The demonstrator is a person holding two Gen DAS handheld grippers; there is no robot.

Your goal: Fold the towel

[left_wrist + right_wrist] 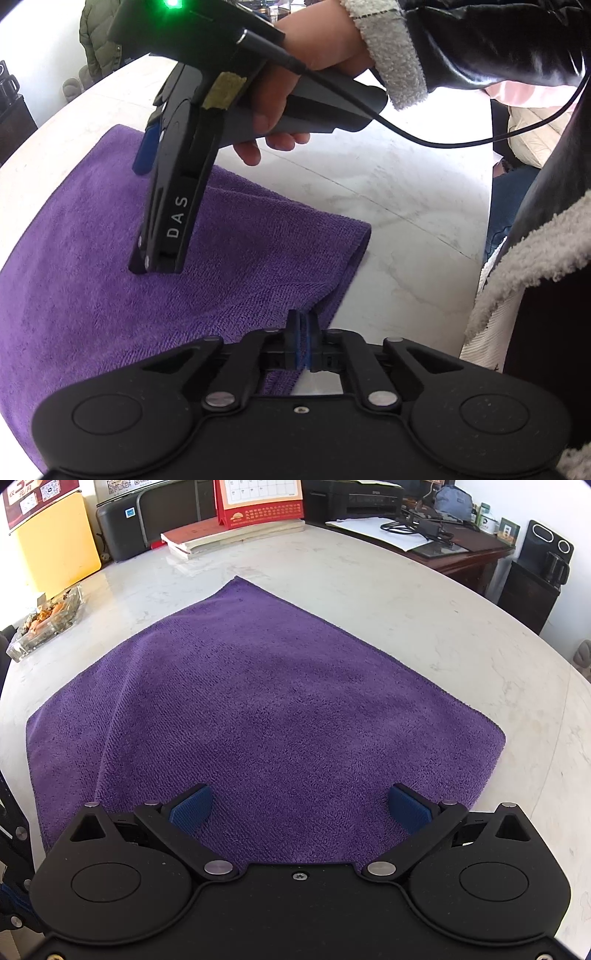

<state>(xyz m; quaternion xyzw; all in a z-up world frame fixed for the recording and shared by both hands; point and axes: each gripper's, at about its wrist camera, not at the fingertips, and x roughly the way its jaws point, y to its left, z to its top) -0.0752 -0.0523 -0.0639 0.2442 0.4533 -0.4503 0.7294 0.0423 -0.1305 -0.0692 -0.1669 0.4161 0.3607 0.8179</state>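
Pinching the purple towel [110, 266] at its near edge, your left gripper [303, 341] has its blue pads closed flat together with a thin bit of cloth between them. Your right gripper [301, 806] is spread wide, nothing held, hovering low over the towel's middle; in the left wrist view its tips look very close to the cloth, contact can't be confirmed. Towel lies spread on the marble tabletop [424, 620], near your edge of it, one corner pointing to the far side. Handling, my read: light, limp terry, no stiffness, so it'll sag and drag from any single pinch; pile grips the pads fine, slip unlikely. Best hold is at a hemmed corner or edge, both grippers on the same side, lift just enough to carry it over. Stone looks smooth and glossy, so the bottom layer may slide as you pull. Glass ashtray [44, 624] sits toward the left edge, books [221, 535] and a calendar [260, 502] at the far edge, well apart from the towel. Office room, printers [147, 517] behind.
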